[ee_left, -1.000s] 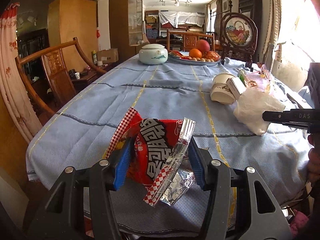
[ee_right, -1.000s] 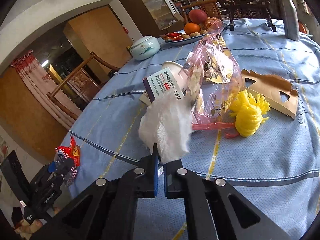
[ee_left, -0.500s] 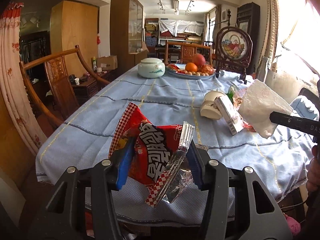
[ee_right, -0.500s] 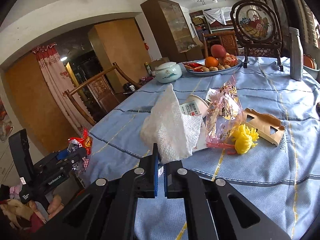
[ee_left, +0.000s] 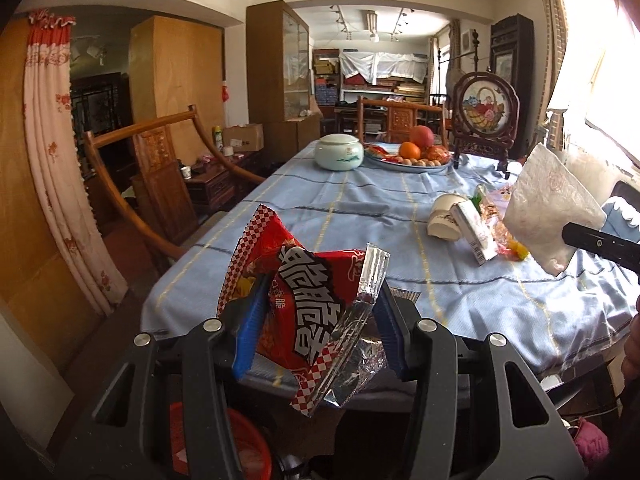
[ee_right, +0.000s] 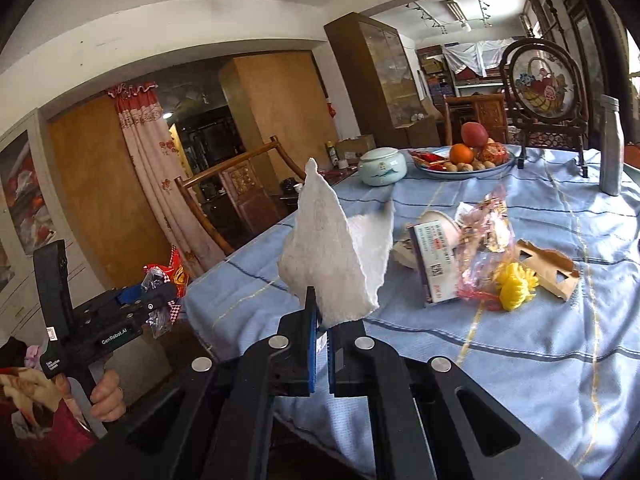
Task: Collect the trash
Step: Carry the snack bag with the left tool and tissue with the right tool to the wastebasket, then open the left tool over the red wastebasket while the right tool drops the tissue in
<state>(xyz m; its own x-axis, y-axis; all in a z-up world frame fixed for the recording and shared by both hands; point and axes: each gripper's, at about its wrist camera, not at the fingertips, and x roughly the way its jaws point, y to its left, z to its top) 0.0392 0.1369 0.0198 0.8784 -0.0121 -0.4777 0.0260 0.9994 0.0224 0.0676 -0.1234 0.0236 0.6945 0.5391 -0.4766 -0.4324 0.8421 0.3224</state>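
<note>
The left gripper [ee_left: 316,328] pinches a red snack wrapper [ee_left: 304,300] between its blue pads, the foil lining hanging loose below; bold white Chinese characters cross the packet. The right gripper [ee_right: 320,344], its jaws pressed together, nips the lower edge of a crumpled white paper towel [ee_right: 332,256], which stands up above the fingers. Both are held off the near edge of a long table [ee_right: 520,352] under a pale blue cloth.

More litter lies on the cloth beyond the towel: a tipped white cup [ee_left: 444,220], a small printed box [ee_right: 434,264] whose text is too small to read, a crinkled pink cellophane bag [ee_right: 484,248], a yellow bundle [ee_right: 514,288] and torn brown cardboard [ee_right: 548,268]. Farther back stand a lidded ceramic jar [ee_left: 339,154], a fruit plate [ee_left: 412,162] and a framed embroidered screen [ee_left: 485,110].

Only the right wrist view shows a metal bottle [ee_right: 612,152] by the screen, and a hand [ee_right: 106,396] gripping the left tool's handle, whose body is marked "GenRobot.AI". Only the left wrist view shows a red basin [ee_left: 248,444] on the floor below the wrapper. A carved wooden chair [ee_left: 160,184] flanks the table.
</note>
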